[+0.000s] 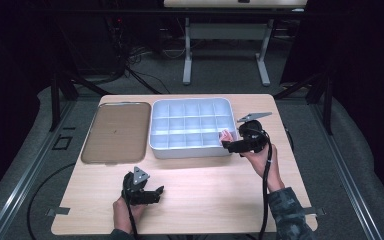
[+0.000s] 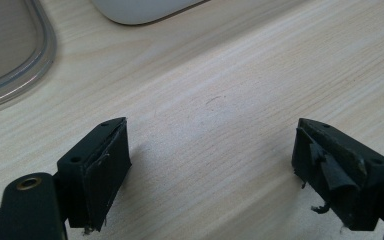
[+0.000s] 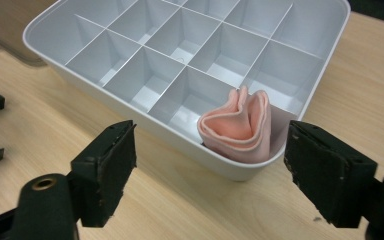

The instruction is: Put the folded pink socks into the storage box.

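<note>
A: Right gripper (image 3: 207, 165) first; jaws spread wide, nothing between them, hanging just off the near right corner of the white plastic compartment box (image 3: 130, 107); folded pink cloth (image 3: 237, 125) sits in that corner compartment, standing on edge, free of the pads.

B: So the step in hand?

A: Looks like release done, cloth placed; I'd judge the gripper is at the back-off stage; next move calls for pulling clear without clipping the box rim (image 1: 190, 150), then fetching whatever comes next.

B: Left one?

A: Left gripper (image 1: 152, 192) low over the wooden table (image 1: 205, 200) near its front edge, left of middle; jaws apart, bare wood between them; idle.

B: Further out?

A: Flat brown tray with a clear rim (image 1: 114, 131) lying just left of the box, toward the table's back left.

B: Counts?

A: Two grippers; one box, fifteen compartments in three rows of five; one cloth; one tray; fourteen compartments empty.
</note>
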